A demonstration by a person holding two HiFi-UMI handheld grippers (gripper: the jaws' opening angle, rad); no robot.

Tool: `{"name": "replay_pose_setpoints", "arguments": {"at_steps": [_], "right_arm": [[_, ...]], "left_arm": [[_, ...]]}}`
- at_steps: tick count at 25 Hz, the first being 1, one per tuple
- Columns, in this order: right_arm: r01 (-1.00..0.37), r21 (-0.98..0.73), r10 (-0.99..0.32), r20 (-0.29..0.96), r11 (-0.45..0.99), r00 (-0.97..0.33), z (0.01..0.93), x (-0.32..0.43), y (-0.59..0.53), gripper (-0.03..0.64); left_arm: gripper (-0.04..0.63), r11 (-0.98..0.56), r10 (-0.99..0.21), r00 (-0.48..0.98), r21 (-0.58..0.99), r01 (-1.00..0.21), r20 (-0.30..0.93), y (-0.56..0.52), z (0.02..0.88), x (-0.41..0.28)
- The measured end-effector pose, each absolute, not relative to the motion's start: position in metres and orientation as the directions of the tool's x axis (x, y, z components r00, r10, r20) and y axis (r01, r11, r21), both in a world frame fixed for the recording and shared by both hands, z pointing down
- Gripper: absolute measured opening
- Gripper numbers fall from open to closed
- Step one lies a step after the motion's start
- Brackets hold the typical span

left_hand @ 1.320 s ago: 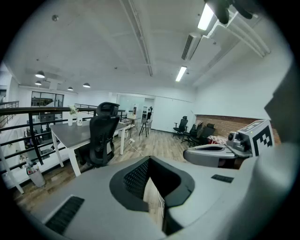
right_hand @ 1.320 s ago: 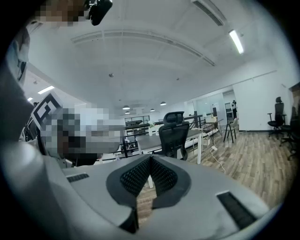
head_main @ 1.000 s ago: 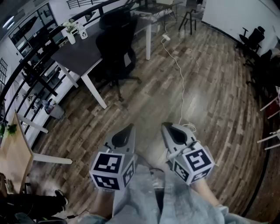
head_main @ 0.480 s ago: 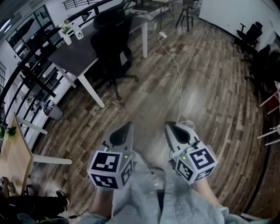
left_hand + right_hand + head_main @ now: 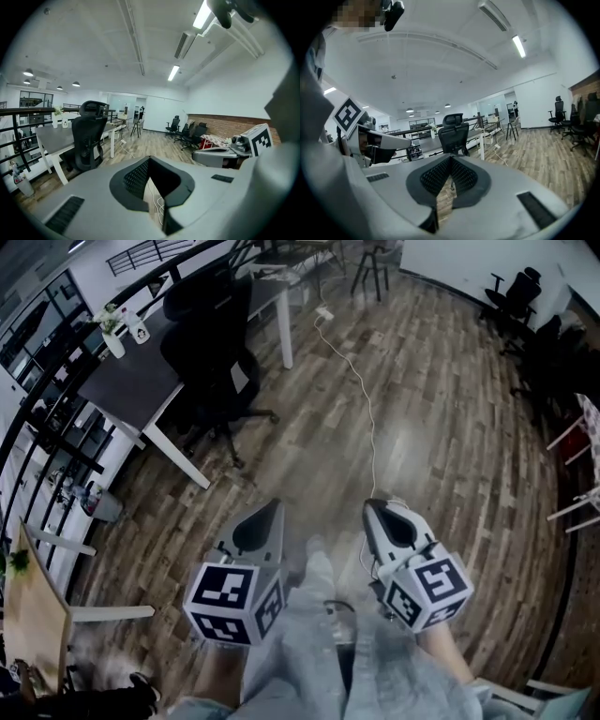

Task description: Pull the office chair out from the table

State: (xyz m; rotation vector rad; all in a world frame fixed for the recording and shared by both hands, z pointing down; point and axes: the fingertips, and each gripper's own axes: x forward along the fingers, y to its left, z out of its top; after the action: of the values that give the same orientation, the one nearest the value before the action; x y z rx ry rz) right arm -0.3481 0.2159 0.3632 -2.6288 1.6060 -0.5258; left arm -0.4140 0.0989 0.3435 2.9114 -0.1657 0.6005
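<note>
A black office chair (image 5: 211, 352) with a headrest stands pushed in against the dark-topped table (image 5: 127, 385) with white legs, far ahead at the upper left. It also shows in the left gripper view as the chair (image 5: 88, 140) and in the right gripper view as the chair (image 5: 453, 136). My left gripper (image 5: 272, 510) and right gripper (image 5: 372, 509) are held side by side low in the head view, well short of the chair. Both are shut with nothing between the jaws; left gripper (image 5: 149, 165), right gripper (image 5: 449, 161).
A white cable (image 5: 361, 395) runs across the wooden floor from a power strip near the table leg. A black railing (image 5: 56, 381) runs behind the table. More chairs (image 5: 511, 292) stand at the far right, a stool (image 5: 370, 263) at the back, a wooden table (image 5: 33, 615) at left.
The view has advanced across the floor toward the table; chair and table have slid up and left in the head view. Both grippers stay shut and side by side.
</note>
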Motion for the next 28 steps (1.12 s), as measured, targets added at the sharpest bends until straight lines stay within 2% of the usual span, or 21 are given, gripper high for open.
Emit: {"name": "replay_pose_setpoints", "arguments": {"at_steps": [20,28], "right_arm": [[-0.83,-0.196,-0.839,0.292,-0.522,0.458,0.361,-0.136,0.111,0.003],[-0.84,-0.173,-0.842,0.287,-0.515,0.457,0.361,-0.082,0.076,0.003]], "left_arm": [[0.012,-0.985,0.009,0.916,0.164,-0.062,0.402,-0.009,0.343,-0.19],[0.012,-0.981,0.004,0.925,0.18,-0.07,0.38,-0.046,0.346,-0.14]]}}
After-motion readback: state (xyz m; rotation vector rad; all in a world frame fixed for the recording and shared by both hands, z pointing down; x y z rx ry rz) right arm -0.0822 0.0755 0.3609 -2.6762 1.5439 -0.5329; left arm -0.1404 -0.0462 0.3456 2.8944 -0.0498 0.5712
